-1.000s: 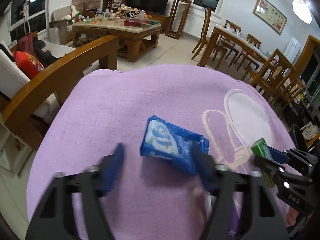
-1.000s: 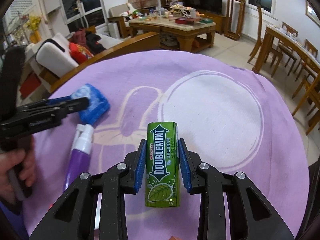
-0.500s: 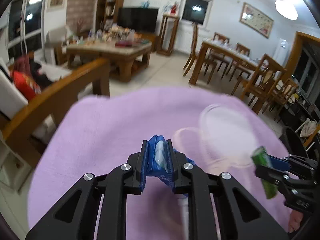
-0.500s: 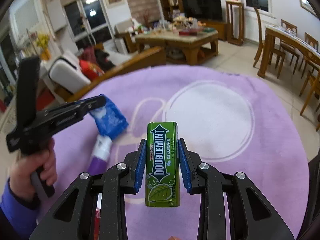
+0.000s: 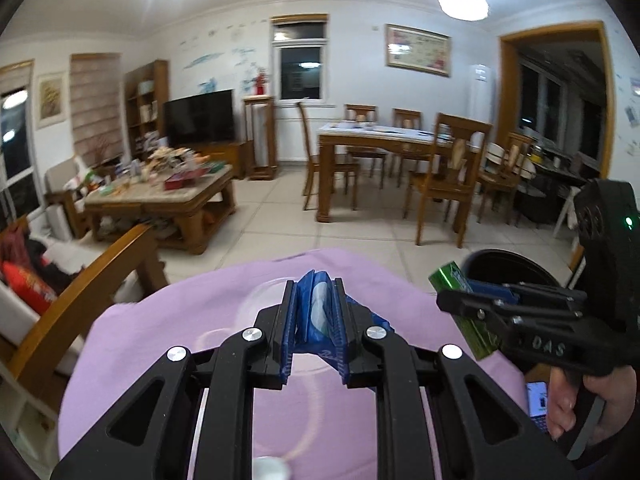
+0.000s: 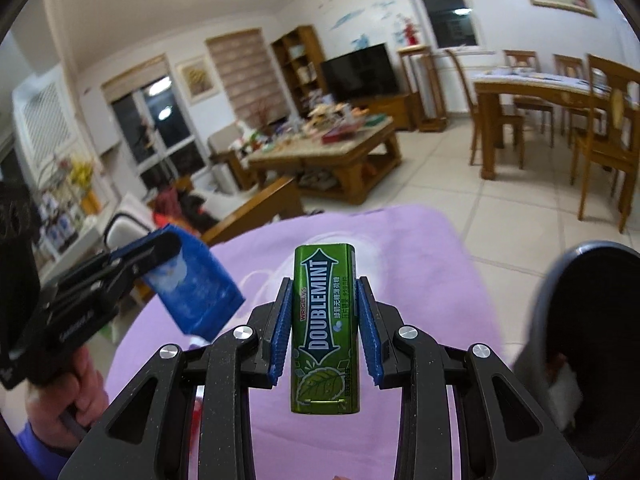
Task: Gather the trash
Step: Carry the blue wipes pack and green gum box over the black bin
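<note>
My left gripper (image 5: 316,320) is shut on a blue tissue packet (image 5: 316,308) and holds it up above the purple cloth (image 5: 168,344). In the right wrist view the packet (image 6: 200,296) hangs from the left gripper (image 6: 160,252) at the left. My right gripper (image 6: 324,316) is shut on a green Doublemint gum box (image 6: 324,328), upright between the blue pads. In the left wrist view the gum box (image 5: 452,276) sits at the right, close to a black bin (image 5: 504,264).
The black bin (image 6: 592,300) stands right of the purple-covered table, with something white inside. A wooden chair back (image 5: 80,300) is at the left edge. A white bottle cap (image 5: 268,468) lies below the left gripper. Coffee table (image 5: 160,200) and dining table (image 5: 400,140) stand beyond.
My left gripper closed on the blue packet and lifted it off the cloth. Both grippers rose and tilted up; the bin has come into view at the right.
</note>
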Action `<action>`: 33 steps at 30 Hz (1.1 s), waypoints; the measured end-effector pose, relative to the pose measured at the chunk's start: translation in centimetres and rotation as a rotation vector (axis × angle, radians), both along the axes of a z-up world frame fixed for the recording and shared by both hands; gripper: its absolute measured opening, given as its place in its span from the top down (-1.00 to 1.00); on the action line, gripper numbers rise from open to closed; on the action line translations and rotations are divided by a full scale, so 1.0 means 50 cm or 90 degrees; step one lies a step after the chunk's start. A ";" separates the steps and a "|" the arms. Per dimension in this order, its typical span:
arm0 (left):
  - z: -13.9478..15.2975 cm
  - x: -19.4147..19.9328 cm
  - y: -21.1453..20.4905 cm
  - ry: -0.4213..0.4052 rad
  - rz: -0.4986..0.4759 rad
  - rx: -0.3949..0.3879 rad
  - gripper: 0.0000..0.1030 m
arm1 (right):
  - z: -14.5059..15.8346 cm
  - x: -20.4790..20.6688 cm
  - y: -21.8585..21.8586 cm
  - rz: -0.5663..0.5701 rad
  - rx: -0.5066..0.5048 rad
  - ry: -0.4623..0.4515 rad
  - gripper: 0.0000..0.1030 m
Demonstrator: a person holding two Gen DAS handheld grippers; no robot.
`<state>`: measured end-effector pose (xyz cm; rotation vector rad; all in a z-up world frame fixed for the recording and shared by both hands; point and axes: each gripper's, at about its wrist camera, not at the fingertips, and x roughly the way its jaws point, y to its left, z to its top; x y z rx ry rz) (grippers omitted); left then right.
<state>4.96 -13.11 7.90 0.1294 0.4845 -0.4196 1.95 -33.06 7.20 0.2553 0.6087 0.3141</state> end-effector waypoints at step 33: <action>-0.167 0.008 -0.502 0.114 -0.225 0.034 0.67 | -0.173 -0.159 -0.560 -0.280 0.090 0.055 0.39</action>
